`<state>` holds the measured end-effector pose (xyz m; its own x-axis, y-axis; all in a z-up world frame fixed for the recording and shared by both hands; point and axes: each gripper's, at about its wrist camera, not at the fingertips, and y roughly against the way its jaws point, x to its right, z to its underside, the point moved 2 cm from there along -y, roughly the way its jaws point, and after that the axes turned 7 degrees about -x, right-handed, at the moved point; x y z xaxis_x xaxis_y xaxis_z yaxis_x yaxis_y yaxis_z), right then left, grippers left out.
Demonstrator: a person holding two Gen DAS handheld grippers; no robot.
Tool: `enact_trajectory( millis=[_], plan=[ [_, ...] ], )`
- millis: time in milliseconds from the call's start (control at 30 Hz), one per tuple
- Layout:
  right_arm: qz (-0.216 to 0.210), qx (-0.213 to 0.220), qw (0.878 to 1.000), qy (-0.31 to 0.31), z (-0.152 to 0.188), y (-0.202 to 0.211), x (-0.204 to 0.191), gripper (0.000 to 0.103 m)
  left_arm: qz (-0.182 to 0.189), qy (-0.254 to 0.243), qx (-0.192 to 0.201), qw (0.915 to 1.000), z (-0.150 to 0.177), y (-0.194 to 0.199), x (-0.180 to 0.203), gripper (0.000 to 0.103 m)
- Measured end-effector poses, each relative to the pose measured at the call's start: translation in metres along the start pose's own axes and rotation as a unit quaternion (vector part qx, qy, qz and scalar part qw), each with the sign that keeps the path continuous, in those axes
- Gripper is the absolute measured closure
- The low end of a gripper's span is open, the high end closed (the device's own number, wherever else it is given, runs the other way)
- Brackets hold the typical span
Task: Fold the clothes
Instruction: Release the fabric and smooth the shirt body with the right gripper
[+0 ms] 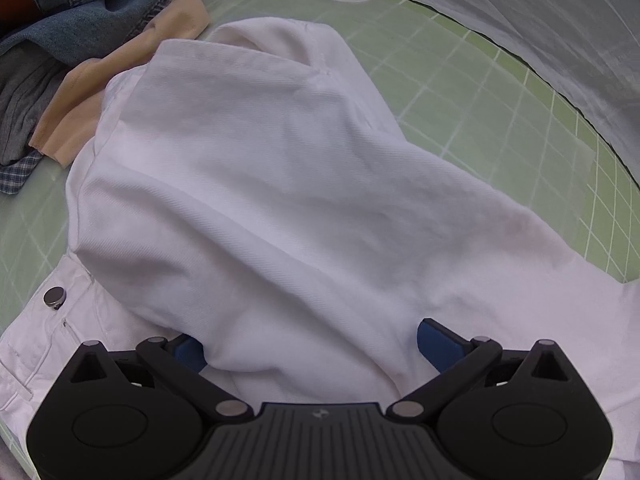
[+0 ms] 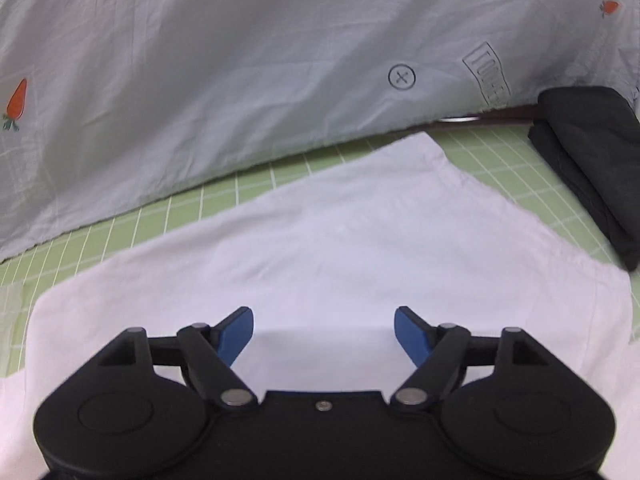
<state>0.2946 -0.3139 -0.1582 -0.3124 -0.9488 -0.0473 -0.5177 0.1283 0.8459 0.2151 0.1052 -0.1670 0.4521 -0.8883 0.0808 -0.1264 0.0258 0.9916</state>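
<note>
- The white trousers (image 1: 280, 200) lie on the green grid mat (image 1: 500, 120), one part folded over so that it covers most of the waistband; the metal button (image 1: 54, 296) shows only in the left wrist view, at the lower left.
- The left gripper (image 1: 312, 346) has its blue pads spread wide, with a raised fold of the white cloth bulging between them (whether the pads touch it I cannot tell).
- The right gripper (image 2: 324, 334) is also spread, hovering above flat white cloth (image 2: 340, 240) with nothing between its pads.
- Only the left view shows the pile at the mat's far left: denim (image 1: 100, 8), a peach piece (image 1: 120, 80), grey cloth (image 1: 24, 108) and a checked scrap (image 1: 16, 172).
- Only the right view shows a folded dark garment (image 2: 592, 160) on the mat at the far right, apart from the trousers.
- A pale sheet (image 2: 200, 80) with carrot prints (image 2: 17, 100) hangs behind the mat.
</note>
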Motion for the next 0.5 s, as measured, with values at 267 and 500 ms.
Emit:
enact_trajectory(
  millis=[267,500],
  plan=[
    [0.012,-0.006,1.0,0.016,0.052,0.042,-0.022,0.015,0.031,-0.036,0.069,0.9965,0.002,0.059,-0.066,0.006],
    [-0.004,0.021,1.0,0.019,0.048,0.06,-0.068,0.014,0.024,-0.042,0.103,0.9935,-0.043,0.07,-0.138,0.014]
  ],
)
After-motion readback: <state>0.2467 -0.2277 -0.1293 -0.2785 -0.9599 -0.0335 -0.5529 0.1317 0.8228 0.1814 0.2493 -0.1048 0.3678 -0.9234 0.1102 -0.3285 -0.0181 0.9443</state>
